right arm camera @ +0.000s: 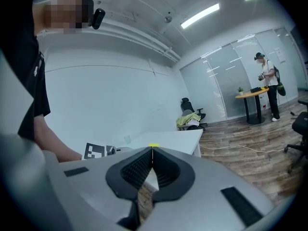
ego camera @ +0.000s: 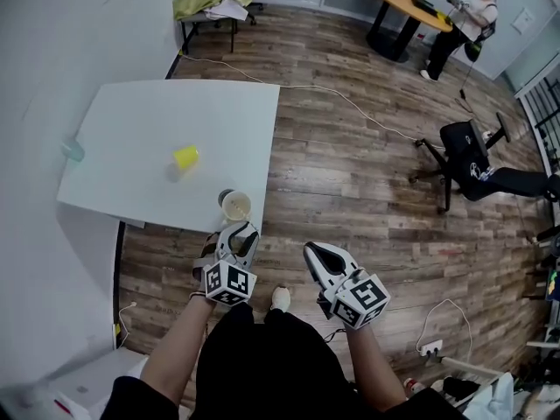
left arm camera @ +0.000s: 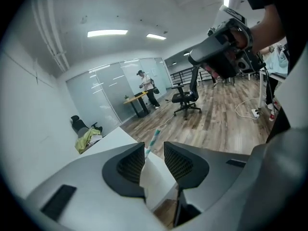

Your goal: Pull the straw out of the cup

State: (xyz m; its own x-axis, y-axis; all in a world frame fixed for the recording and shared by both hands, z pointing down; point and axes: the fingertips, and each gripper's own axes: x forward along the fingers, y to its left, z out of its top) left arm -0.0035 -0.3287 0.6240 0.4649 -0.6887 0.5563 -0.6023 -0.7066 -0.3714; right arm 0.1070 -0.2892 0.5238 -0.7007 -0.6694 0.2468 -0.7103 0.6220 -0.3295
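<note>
White table (ego camera: 131, 121) fills the left of the scene, wood floor to its right. A second person (ego camera: 471, 11) stands far right by a round table (ego camera: 404, 0).

Left gripper (ego camera: 237, 232) sits at the table's near right corner and points at the cup (ego camera: 235, 206), which stands just beyond its tips. In the left gripper view its jaws stand wide apart and grip nothing. The striped straw (left arm camera: 152, 139) rises in the gap between them, clear of both pads. The pale shape below the straw is probably the cup's side, but the view is too tight to be sure.

Right gripper (ego camera: 313, 250) is held off the table over the floor, right of the left one. Its jaws are closed tip to tip and hold nothing.

Yellow cup (ego camera: 185, 157) lies mid-table, far from the cup with the straw. The straw itself is not made out in the head view.
</note>
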